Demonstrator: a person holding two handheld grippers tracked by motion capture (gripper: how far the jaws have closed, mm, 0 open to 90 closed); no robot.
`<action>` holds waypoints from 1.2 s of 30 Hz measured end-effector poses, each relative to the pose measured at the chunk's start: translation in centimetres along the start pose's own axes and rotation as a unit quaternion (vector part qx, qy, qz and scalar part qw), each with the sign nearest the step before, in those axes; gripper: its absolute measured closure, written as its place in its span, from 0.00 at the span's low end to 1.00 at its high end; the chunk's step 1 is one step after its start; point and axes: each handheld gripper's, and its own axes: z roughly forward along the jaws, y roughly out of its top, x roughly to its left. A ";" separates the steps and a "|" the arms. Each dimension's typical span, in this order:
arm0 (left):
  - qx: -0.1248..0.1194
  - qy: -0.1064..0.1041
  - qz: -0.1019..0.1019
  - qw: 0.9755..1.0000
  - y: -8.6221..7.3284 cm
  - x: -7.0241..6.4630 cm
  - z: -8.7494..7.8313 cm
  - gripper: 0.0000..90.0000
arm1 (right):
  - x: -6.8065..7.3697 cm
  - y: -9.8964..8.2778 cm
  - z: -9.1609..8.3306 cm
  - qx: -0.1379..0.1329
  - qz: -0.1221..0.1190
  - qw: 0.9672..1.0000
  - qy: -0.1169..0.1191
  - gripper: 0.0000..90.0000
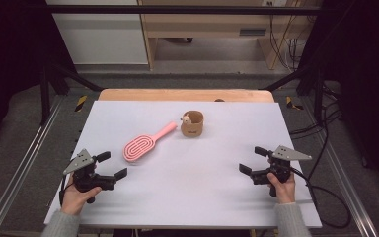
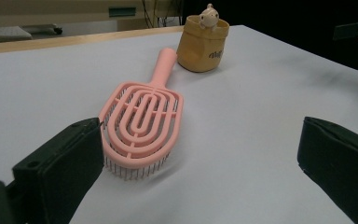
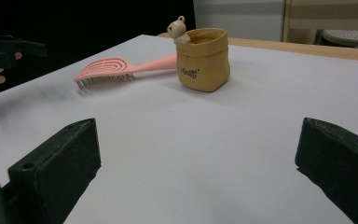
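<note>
A pink hairbrush [image 1: 143, 144] lies bristles down on the white table [image 1: 217, 197], its handle pointing to a small tan pouch [image 1: 192, 124] with a little figure on its rim. My left gripper [image 1: 112, 165] rests at the table's left edge, open and holding nothing. In the left gripper view the hairbrush [image 2: 142, 119] lies just ahead of the left jaw, with the pouch [image 2: 201, 44] behind it. My right gripper [image 1: 253, 160] is open at the right side, nothing between its jaws. From the right gripper view the pouch [image 3: 203, 58] and the hairbrush [image 3: 116, 67] stand well ahead.
The table's wooden far edge [image 1: 185, 95] meets a dark metal frame. Cables [image 1: 325, 192] trail off the right side. Wide bare tabletop lies between the two grippers.
</note>
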 end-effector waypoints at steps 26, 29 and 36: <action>0.008 -0.004 0.000 1.000 1.5 -0.7 0.2 0.00 | 0.0 -0.1 0.1 0.007 -0.002 1.000 -0.001 0.00; 0.008 -0.004 0.001 1.000 1.5 -0.8 0.2 0.00 | 0.0 0.0 0.1 0.007 -0.002 1.000 -0.001 0.00; 0.011 -0.003 -0.001 1.000 1.1 -0.6 0.4 0.00 | 0.0 -0.1 0.1 0.009 -0.002 1.000 0.000 0.00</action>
